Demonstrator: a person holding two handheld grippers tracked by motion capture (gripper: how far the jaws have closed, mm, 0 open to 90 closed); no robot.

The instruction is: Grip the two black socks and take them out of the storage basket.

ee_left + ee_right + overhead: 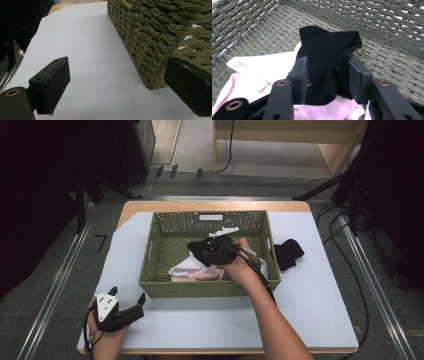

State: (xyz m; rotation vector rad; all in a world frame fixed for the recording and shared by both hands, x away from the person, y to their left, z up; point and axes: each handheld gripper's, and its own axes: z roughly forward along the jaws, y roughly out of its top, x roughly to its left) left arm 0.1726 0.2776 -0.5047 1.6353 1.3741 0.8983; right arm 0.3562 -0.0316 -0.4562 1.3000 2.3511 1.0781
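1. The woven basket (155, 270) sits mid-table, its near wall just ahead of your left gripper (127, 295); bare white table (210, 325) runs along the near edge, and more lies open at the left edge.
2. Your right forearm reaches in over the basket's near right corner, wrist bent, right gripper (328, 75) pointing down and leftward toward the basket floor.
3. Your left hand rests at the table's near left corner, its jaws spread wide with nothing between them.
4. The right jaws are parted, flanking the black sock (329, 57), which lies between them on the pink and white clothes (262, 67); the pads look just off the fabric.
5. Another black sock (288, 252) lies on the table just outside the basket's right wall.
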